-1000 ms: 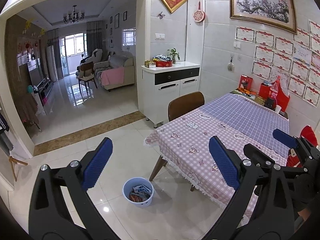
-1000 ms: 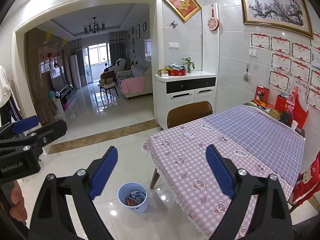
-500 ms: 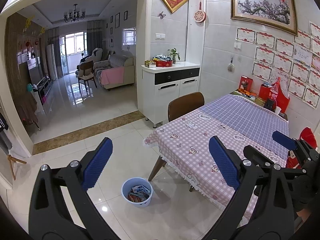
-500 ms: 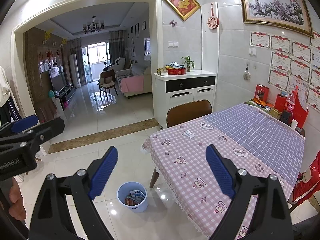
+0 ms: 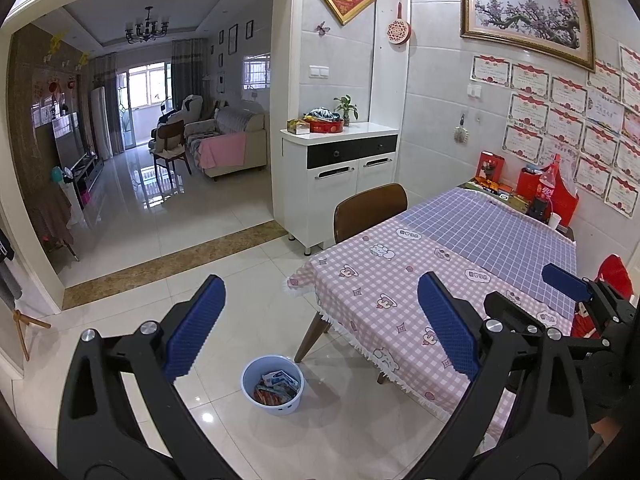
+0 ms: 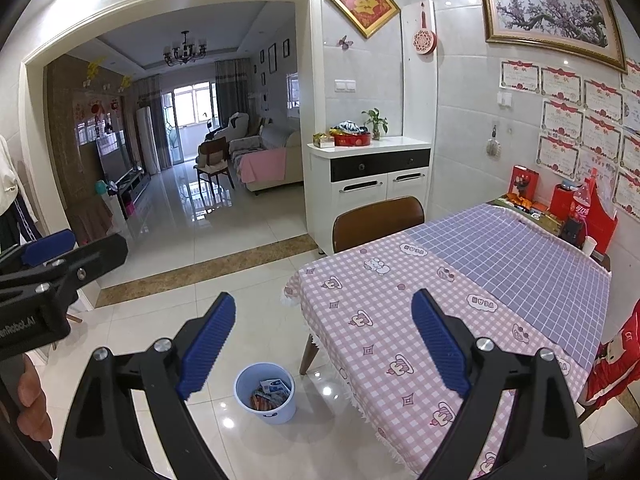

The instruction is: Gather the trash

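Observation:
A light blue trash bin stands on the white tiled floor by the near corner of the table, with wrappers inside it. My left gripper hangs open above and in front of the bin, nothing between its blue pads. My right gripper is likewise open and empty, at about the same height. Each shows in the other's view: the right gripper at the right edge, the left gripper at the left edge. No loose trash shows on the floor or tablecloth.
A table with a pink and purple checked cloth fills the right. A brown chair and a white cabinet stand behind it. Red boxes and a bottle sit at the table's far end. A hand holds the left gripper.

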The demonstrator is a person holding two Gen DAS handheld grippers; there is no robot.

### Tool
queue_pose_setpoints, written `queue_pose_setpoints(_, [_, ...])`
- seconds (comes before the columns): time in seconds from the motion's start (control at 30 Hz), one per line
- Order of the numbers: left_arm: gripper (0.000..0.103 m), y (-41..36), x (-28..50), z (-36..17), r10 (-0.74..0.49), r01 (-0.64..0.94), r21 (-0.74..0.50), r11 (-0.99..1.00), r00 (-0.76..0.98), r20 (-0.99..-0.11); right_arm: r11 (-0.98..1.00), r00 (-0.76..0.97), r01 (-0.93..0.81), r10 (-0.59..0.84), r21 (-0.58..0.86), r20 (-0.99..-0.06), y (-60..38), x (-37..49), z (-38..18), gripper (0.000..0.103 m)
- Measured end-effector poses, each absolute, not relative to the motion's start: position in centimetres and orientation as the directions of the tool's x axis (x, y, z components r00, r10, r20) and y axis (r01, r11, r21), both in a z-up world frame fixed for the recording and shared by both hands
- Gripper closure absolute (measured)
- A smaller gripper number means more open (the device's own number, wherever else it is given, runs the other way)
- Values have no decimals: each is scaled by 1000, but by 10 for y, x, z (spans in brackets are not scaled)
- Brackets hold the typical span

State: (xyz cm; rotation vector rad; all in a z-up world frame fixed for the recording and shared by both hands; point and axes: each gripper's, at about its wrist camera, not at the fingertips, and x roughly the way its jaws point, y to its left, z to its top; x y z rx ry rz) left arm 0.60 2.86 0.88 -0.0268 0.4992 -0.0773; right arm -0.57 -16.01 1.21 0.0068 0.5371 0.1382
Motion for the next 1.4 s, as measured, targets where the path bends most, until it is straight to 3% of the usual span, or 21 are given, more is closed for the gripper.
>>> queue_pose_setpoints(1.4, [8, 23, 25, 1, -107, 99, -42, 994, 862, -495, 993, 831, -109, 114, 42, -544, -151, 8, 2, 15])
